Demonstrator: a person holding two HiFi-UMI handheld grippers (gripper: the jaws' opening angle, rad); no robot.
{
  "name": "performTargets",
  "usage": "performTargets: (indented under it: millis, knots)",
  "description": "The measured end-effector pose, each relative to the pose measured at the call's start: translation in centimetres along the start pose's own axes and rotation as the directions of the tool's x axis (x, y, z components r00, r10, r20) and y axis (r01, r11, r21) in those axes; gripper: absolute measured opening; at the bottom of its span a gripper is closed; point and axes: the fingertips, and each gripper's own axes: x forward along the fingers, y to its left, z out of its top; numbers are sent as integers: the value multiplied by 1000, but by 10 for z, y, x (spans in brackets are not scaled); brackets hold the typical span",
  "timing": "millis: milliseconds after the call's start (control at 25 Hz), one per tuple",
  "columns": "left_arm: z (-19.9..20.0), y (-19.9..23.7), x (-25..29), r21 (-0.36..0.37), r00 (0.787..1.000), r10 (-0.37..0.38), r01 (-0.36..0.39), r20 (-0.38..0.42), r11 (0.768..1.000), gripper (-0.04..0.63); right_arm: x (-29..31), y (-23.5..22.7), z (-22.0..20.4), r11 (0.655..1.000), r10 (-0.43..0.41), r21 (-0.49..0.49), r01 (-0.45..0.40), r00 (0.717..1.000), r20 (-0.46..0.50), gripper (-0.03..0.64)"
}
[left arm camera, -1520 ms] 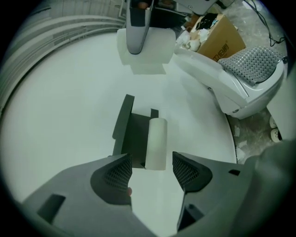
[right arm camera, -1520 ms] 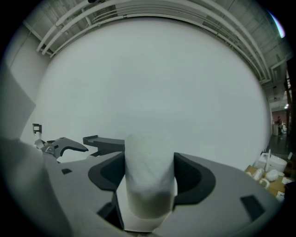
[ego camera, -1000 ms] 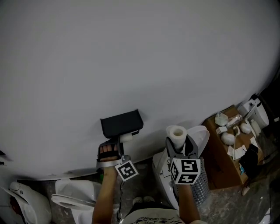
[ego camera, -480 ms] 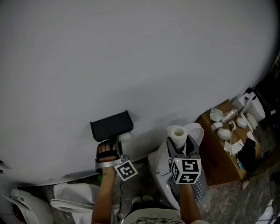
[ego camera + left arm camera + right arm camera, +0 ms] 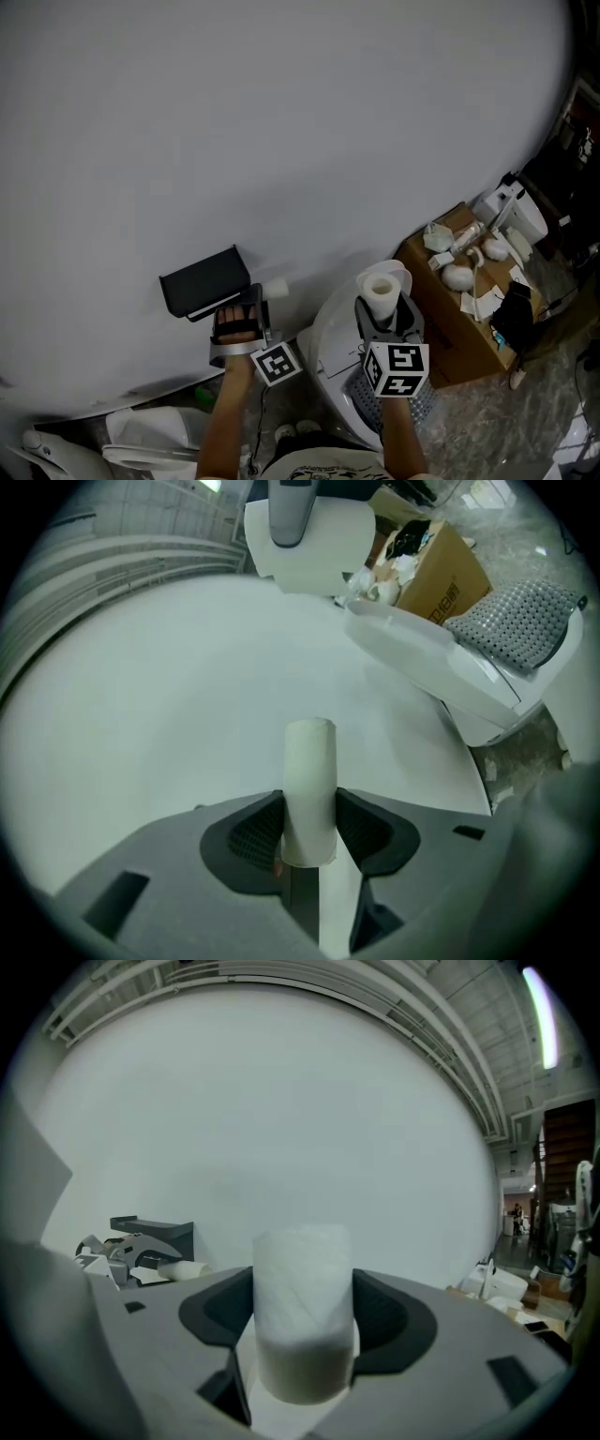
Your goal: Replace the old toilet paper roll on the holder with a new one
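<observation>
White spent roll (image 5: pixel 309 761) pinched in your left gripper (image 5: pixel 309 834), jaws just closed on it | new roll (image 5: pixel 302 1279) clamped in your right gripper (image 5: pixel 302 1335) | spent roll just beside black holder (image 5: pixel 200 280), seemingly off it | step: removal | next, likely: discard it, slide new roll onto holder

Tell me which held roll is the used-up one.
The thin tube in the left tongs, which just closed on it; the roll in the right tongs is thick.

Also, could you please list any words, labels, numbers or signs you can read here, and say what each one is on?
Cardboard box: dark print on its side, too blurred to read.
Marker cubes: black-and-white square patterns only, no words or numbers.
Nothing else in these views carries legible text.
</observation>
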Motion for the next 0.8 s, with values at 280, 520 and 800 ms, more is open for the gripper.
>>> performTargets:
  millis: [280,520,800]
  knots:
    - [40,10,-11,-61,995,5,1,95,998,176,-6,-14,-1,1000,-24,6,24,1000,0,305]
    - [47,32,-33,-262,981,26,26,191,965,177,-4,-5,4,1000,4,11,-4,1000,13,305]
    - [20,72,-73,-563,956,115,61,271,824,176,0,32,13,996,86,7,-86,996,38,304]
